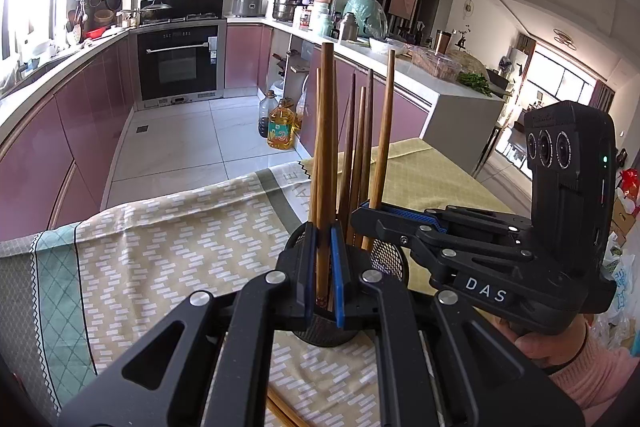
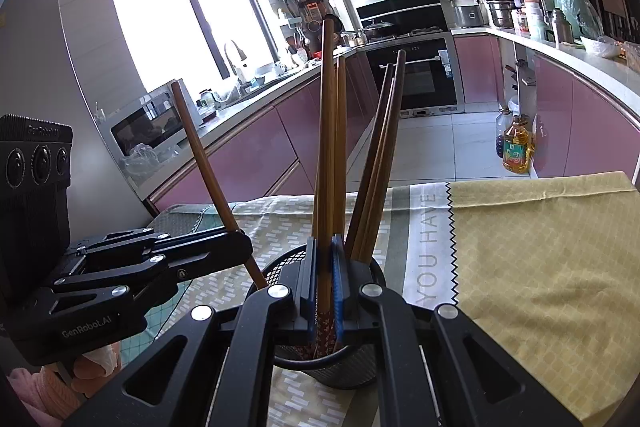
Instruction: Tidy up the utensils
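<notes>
A black mesh holder stands on the cloth-covered table and holds several brown wooden chopsticks. My left gripper is shut on one upright chopstick above the holder; it also shows at the left in the right wrist view, gripping a tilted chopstick. My right gripper is shut on upright chopsticks in the holder; it shows in the left wrist view around a chopstick.
The table carries a patterned cloth and a yellow cloth. More chopsticks lie on the table near me. Pink kitchen cabinets, an oven and oil bottles on the floor lie beyond.
</notes>
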The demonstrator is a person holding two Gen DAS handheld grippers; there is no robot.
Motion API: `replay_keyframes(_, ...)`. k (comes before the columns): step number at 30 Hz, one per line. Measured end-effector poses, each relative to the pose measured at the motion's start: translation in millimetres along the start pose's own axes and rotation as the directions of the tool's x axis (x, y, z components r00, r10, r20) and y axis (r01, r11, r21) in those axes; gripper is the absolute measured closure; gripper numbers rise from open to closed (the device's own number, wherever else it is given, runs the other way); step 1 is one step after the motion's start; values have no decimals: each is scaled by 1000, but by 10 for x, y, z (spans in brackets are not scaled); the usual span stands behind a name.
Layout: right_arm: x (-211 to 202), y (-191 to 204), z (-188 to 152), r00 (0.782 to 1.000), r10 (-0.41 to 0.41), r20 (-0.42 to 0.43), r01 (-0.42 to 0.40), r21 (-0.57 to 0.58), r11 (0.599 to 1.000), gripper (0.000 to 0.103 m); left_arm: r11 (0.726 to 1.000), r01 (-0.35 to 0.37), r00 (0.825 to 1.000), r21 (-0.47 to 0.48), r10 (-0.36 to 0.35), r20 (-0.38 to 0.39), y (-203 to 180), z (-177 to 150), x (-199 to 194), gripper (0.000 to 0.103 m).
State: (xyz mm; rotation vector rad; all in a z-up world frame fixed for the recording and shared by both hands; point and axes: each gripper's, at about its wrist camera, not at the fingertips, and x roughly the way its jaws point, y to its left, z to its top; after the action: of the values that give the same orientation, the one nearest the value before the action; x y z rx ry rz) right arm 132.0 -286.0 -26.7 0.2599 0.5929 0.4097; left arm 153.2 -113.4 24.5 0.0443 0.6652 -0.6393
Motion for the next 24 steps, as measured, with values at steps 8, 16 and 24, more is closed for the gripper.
replay_keyframes(8, 33, -14, -3, 1000, -3, -7, 4, 8, 1000, 97, 1000, -1, 1000, -9, 1, -4, 9, 2, 64, 95)
replay_keyframes(16, 52, -22, -5, 1000, -17, -9, 17, 14, 1000, 95, 999, 0, 1000, -32, -1, -27, 72, -29, 171, 95)
replay_keyframes(24, 65, -25, -7, 1000, -23, -9, 24, 12, 1000, 95, 999, 7, 999, -35, -8, -36, 91, -65, 228, 95)
